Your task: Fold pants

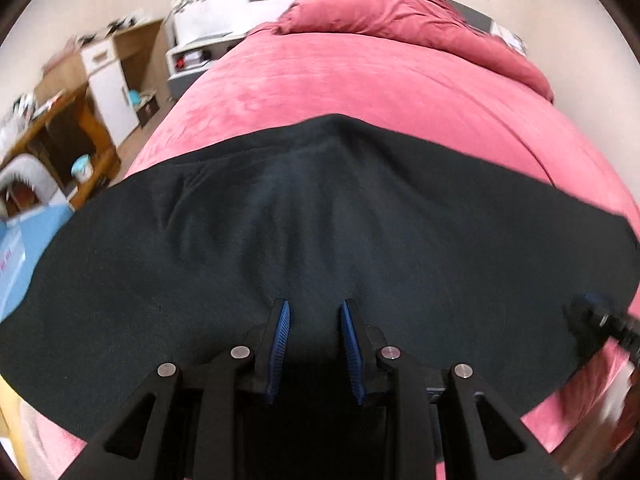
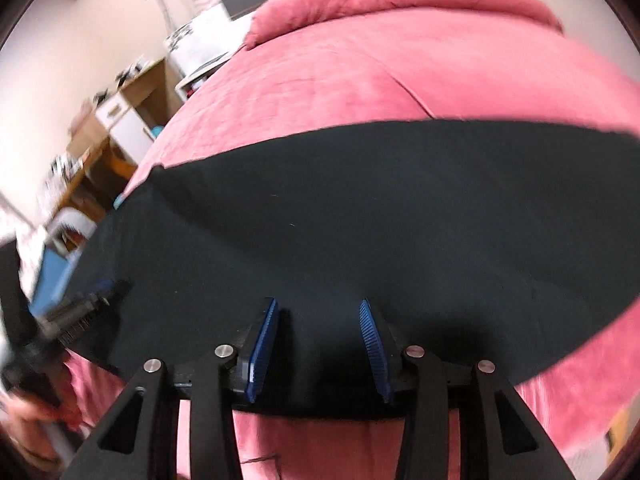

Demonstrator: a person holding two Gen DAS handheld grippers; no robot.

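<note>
Dark pants (image 1: 320,232) lie spread flat across a pink bed (image 1: 360,80); they also fill the middle of the right wrist view (image 2: 380,208). My left gripper (image 1: 314,308) is open, its blue-padded fingers just over the near part of the cloth, holding nothing. My right gripper (image 2: 320,308) is open over the near edge of the pants, holding nothing. The right gripper shows at the right edge of the left wrist view (image 1: 600,316). The left gripper shows at the left of the right wrist view (image 2: 84,304).
A bunched pink duvet (image 1: 400,8) lies at the head of the bed. Left of the bed stand a white nightstand (image 1: 196,52), a wooden desk (image 1: 60,120) and a white cabinet (image 1: 108,88). A blue item (image 1: 20,248) is on the floor at left.
</note>
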